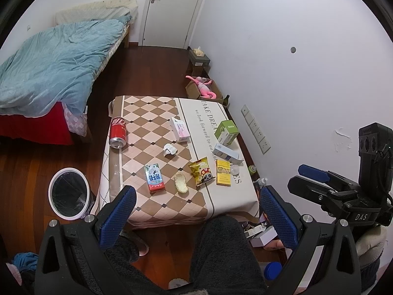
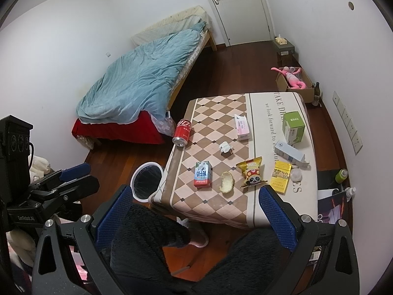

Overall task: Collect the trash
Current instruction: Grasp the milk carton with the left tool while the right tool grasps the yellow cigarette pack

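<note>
On the table [image 1: 157, 211] lies scattered trash, red can [image 1: 118, 132] at the far-left edge; the bin [image 1: 68, 194] stands on the floor, left. Left gripper [image 1: 199, 216] and right gripper [image 2: 196, 215] hang spread wide, empty, well short. Risk: a nudged can could roll off.

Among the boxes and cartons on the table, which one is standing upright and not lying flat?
The green and white box near the table's far right edge stands upright. The pink box, blue carton, yellow pack and drink carton all lie flat.
</note>
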`<state>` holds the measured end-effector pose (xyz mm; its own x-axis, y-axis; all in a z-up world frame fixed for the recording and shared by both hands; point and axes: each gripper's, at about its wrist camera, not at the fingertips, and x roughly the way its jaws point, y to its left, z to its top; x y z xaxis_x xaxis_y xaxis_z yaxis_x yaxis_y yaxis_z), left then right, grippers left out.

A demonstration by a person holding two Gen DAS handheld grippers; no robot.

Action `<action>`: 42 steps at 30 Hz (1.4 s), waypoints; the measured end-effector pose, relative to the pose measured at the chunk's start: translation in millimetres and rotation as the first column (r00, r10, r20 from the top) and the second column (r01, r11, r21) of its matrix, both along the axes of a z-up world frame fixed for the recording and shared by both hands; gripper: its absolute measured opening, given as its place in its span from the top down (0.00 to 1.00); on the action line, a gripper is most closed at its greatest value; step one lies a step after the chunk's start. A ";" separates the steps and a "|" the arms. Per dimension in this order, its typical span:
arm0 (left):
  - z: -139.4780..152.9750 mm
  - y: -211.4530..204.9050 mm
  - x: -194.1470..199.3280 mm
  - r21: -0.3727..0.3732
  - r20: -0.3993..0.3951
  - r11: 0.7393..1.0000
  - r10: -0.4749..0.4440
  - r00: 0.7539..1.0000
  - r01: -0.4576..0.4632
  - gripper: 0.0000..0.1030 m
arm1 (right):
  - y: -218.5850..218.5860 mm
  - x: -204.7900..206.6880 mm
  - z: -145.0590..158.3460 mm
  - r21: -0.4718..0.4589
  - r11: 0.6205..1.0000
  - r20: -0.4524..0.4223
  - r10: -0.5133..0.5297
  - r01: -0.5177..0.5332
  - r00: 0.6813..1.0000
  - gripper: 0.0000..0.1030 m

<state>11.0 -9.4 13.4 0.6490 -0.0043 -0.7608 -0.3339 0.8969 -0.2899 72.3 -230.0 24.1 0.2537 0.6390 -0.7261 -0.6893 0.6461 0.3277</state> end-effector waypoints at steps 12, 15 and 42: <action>-93.4 40.0 57.6 0.223 -0.199 0.957 0.228 0.953 -0.183 0.00 | 3.2 30.8 -43.7 -0.041 0.983 -0.033 -0.178 0.177 0.983 0.00; -149.3 56.0 83.4 0.210 -0.306 0.958 0.254 0.917 -0.195 0.00 | 4.6 63.9 -87.7 -0.082 0.958 -0.069 -0.280 0.274 0.958 0.00; -321.1 66.0 183.2 0.067 -0.590 0.984 0.172 0.789 -0.164 0.54 | 47.8 220.2 -334.9 -0.435 0.835 -0.238 -0.467 0.336 0.852 0.46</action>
<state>194.2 56.6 -307.7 0.0622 0.0734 -0.9954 -0.5825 0.8125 0.0235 292.5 -182.2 -310.8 0.1394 0.2040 -0.9690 -0.2381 0.9567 0.1671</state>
